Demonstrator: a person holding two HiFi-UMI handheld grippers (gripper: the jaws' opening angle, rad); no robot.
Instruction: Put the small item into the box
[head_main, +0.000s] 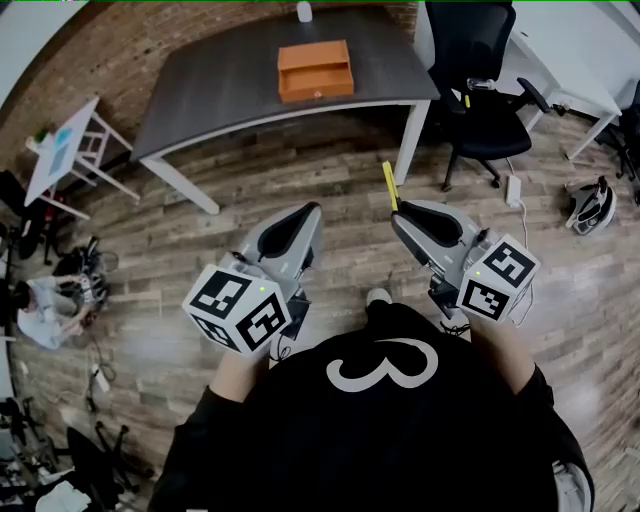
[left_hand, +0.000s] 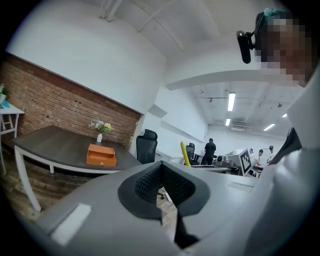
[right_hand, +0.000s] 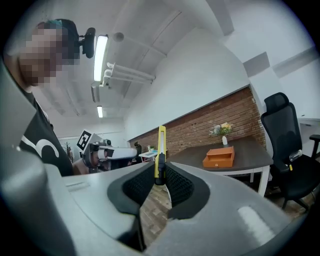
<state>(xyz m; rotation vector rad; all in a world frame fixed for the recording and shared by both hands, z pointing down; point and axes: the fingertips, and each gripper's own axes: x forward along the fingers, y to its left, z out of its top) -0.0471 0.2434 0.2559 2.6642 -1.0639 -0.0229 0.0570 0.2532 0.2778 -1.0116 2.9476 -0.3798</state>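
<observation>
Right gripper (head_main: 398, 212) is clamped on the yellow cutter (head_main: 390, 186), blade end sticking up. Left gripper (head_main: 311, 208) has its jaws together, empty. The orange box (head_main: 315, 70) sits on the far table (head_main: 200, 90), so the carry calls for a firm, level grip.

Brick wall (head_main: 120, 60), plank floor (head_main: 330, 170), dark table (head_main: 220, 80), black chair (head_main: 480, 95)

I see the small item (right_hand: 160, 150), a slim yellow cutter w/ a black slider, upright & pinched at its lower end btwn the right gripper's (right_hand: 159, 177) jaws, near me, well apart from the orange box (head_main: 316, 70), knob-fronted, flat on the far dark table (head_main: 220, 85).
</observation>
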